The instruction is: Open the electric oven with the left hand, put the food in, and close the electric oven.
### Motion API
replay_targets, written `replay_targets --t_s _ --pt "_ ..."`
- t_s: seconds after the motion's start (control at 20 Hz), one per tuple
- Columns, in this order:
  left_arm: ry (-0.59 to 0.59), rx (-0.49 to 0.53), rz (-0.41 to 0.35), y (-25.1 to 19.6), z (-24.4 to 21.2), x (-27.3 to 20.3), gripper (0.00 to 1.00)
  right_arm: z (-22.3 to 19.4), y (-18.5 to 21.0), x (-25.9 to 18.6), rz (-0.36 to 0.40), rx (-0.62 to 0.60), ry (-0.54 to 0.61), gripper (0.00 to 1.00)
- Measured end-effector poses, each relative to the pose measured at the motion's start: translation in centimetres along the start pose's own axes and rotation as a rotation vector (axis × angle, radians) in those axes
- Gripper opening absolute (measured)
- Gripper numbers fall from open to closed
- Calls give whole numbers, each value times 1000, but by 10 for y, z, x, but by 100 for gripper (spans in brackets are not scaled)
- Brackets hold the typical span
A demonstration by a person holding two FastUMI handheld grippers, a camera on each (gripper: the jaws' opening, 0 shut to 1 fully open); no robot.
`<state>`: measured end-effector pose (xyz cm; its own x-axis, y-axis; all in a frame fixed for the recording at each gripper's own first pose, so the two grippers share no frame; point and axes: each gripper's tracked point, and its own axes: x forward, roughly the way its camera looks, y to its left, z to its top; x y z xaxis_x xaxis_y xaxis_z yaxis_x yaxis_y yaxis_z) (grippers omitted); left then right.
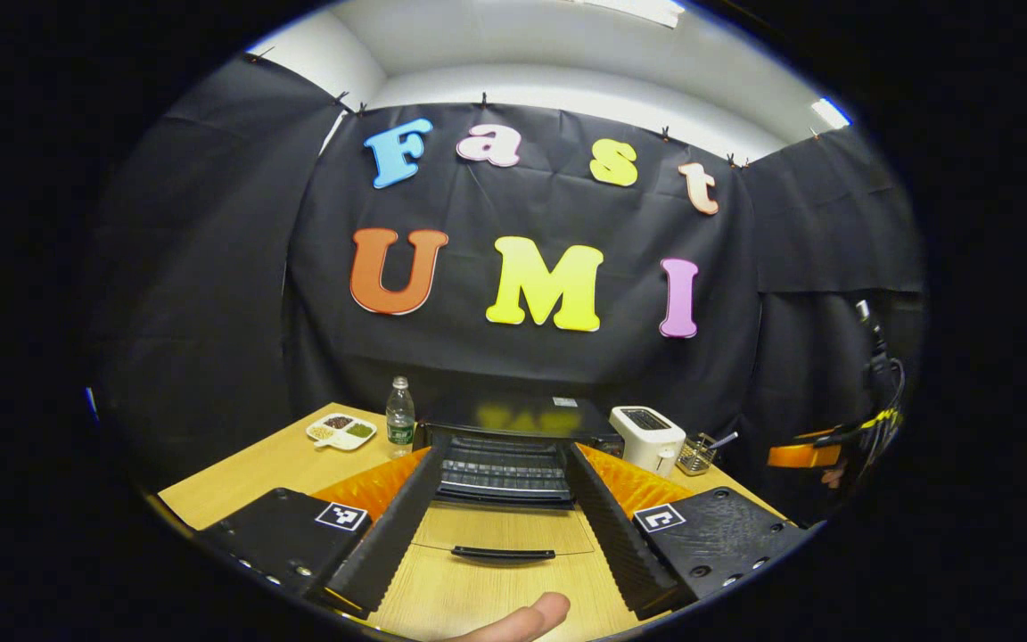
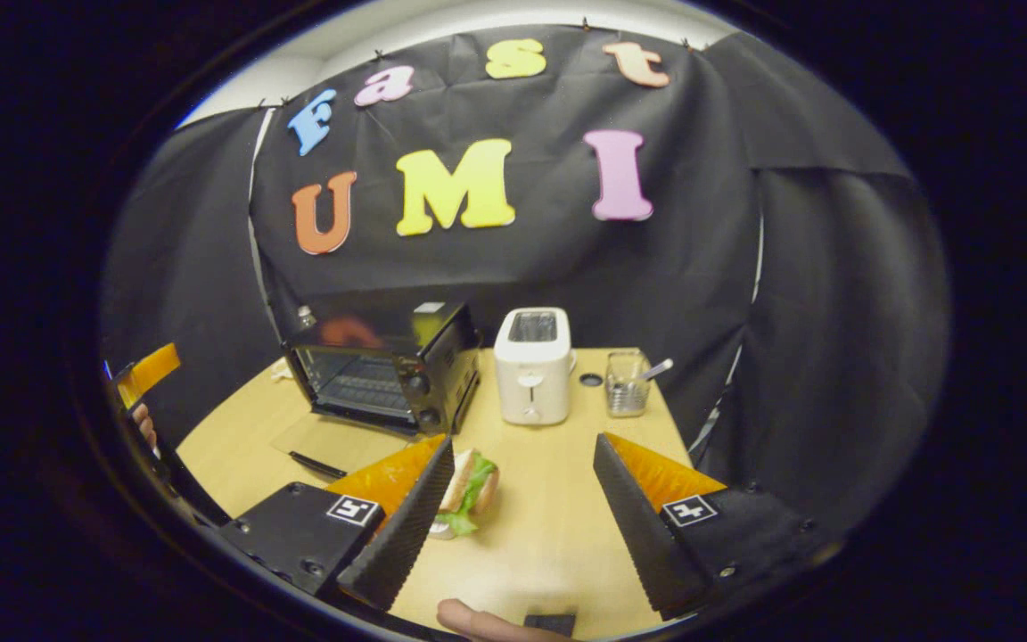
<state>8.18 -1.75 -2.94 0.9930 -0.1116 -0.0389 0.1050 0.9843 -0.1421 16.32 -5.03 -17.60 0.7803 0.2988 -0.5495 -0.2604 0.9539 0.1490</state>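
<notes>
Jaws wide on both grippers, nothing held.
Left gripper [image 1: 500, 499] faces oven [image 1: 513, 446] at 12, door [image 1: 503, 546] down; sandwich [image 2: 469, 490] at 10 of right gripper [image 2: 522, 499].

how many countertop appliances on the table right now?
2. The electric oven sits at the back left of the table, door folded down open. The white toaster stands just to its right, apart from it. Anything behind the oven would be hidden.
</notes>
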Motion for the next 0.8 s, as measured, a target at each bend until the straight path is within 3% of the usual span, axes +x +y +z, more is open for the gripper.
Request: replay_targets --t_s 0.25,0.45,0.5,0.55,0.6,0.7,0.75,0.8 --pt "-63 -12 11 7 16 -26 93 -32 6 69 162 120 250 95" --pt "-71 -14 66 20 17 -25 93 -58 20 100 278 219 422 93" --pt "-71 -16 71 21 17 -23 93 -65 22 104 307 225 468 81" --pt "-73 -12 71 23 16 -22 93 -69 22 110 330 230 494 80" --pt "-79 -12 77 25 17 -21 93 -70 22 118 342 247 504 92" --pt "-63 -21 99 31 10 -19 93 -74 21 128 370 297 542 89" --pt "-47 -21 102 30 6 -16 93 -77 27 130 398 324 566 85" --pt "-36 -15 102 29 3 -15 93 -80 32 134 421 350 589 71"
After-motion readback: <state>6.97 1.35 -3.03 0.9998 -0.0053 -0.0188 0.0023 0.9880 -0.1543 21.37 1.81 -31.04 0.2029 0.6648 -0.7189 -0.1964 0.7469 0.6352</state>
